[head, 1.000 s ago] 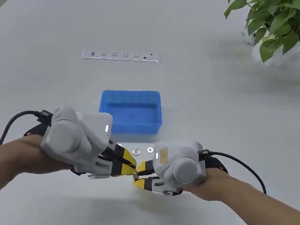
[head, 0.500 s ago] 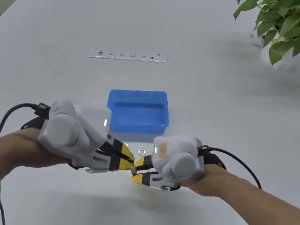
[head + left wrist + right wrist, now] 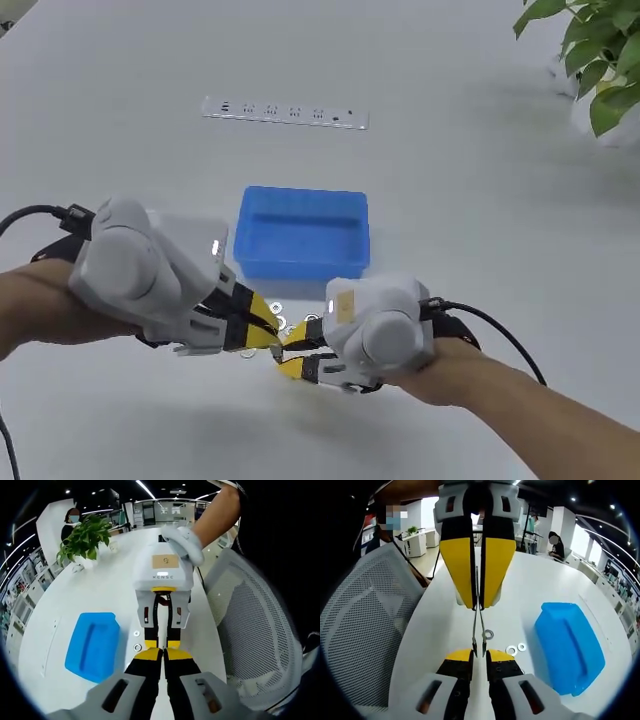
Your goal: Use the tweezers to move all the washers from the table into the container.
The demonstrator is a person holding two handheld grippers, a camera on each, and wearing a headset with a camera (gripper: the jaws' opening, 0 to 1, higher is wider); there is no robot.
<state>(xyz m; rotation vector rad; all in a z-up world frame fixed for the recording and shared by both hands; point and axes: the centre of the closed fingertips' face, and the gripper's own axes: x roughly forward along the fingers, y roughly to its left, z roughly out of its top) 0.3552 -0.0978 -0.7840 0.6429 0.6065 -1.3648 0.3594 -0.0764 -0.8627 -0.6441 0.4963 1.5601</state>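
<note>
Washers (image 3: 279, 323) lie on the white table (image 3: 460, 200) at lower centre of the head view, just below the blue container (image 3: 303, 232). Left to right: left gripper (image 3: 267, 328), jaws narrow, clamped on the tweezers (image 3: 478, 625); right gripper (image 3: 291, 357), jaws nearly together about the tweezer tips, grip uncertain. Recommended: seat the tweezers squarely with their tips free, then lower them over the nearest washer.

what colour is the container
Blue, a plain solid blue. The container shows best in the head view.
</note>
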